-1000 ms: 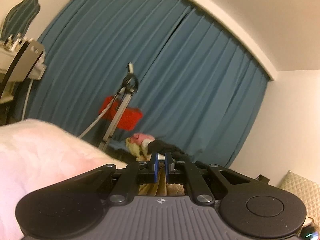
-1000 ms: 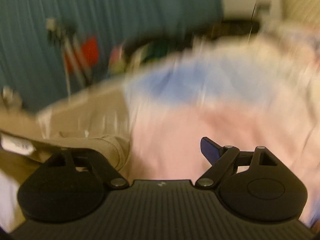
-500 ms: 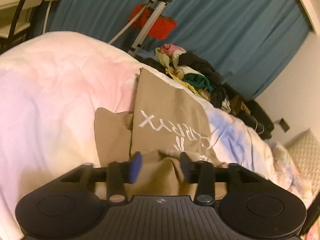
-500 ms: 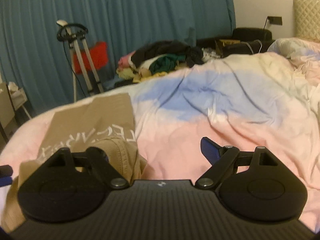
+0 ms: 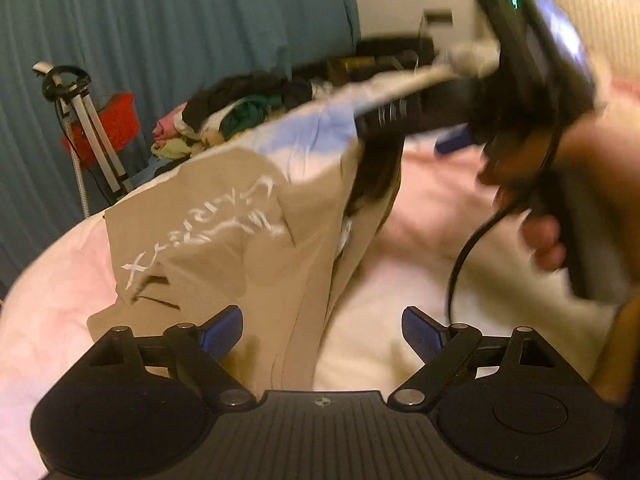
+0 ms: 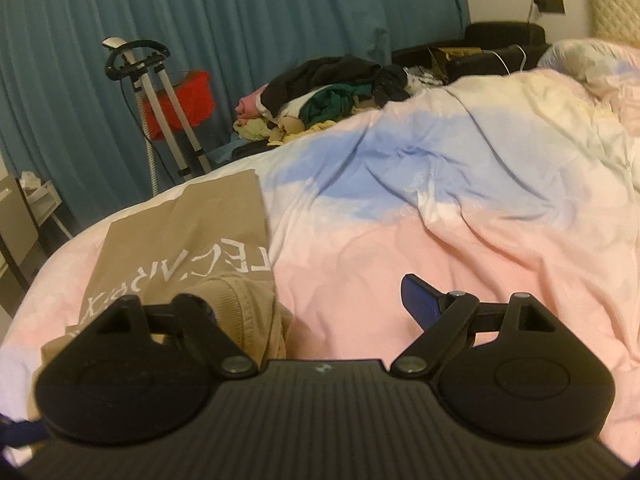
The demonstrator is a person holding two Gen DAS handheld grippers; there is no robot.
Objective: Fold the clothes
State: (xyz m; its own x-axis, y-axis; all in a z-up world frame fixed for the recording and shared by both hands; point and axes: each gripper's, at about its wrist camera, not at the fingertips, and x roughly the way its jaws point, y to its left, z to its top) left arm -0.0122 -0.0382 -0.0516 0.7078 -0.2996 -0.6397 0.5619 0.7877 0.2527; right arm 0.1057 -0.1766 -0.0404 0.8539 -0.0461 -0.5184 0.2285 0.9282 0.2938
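Observation:
A tan T-shirt (image 5: 224,232) with white lettering lies partly folded on the pastel bed cover (image 5: 420,312). It also shows in the right wrist view (image 6: 180,240). My left gripper (image 5: 322,330) is open just above the shirt's near edge, with a raised fold of tan cloth between its blue pads. My right gripper (image 6: 308,308) is open over the shirt's right side; its left finger is hidden behind a bunched fold of cloth (image 6: 244,312). In the left wrist view the right gripper (image 5: 452,136) is blurred, above the shirt's far right edge.
A pile of unfolded clothes (image 6: 328,96) lies beyond the bed's far edge. A garment steamer stand (image 6: 160,100) with a red item stands before the blue curtain (image 6: 240,20). A pillow (image 6: 592,56) lies at far right. A shelf unit (image 6: 24,208) is at left.
My left gripper tilted down from the curtain to the shirt, let go of the tan cloth and opened wide. The right gripper stayed open and steadied.

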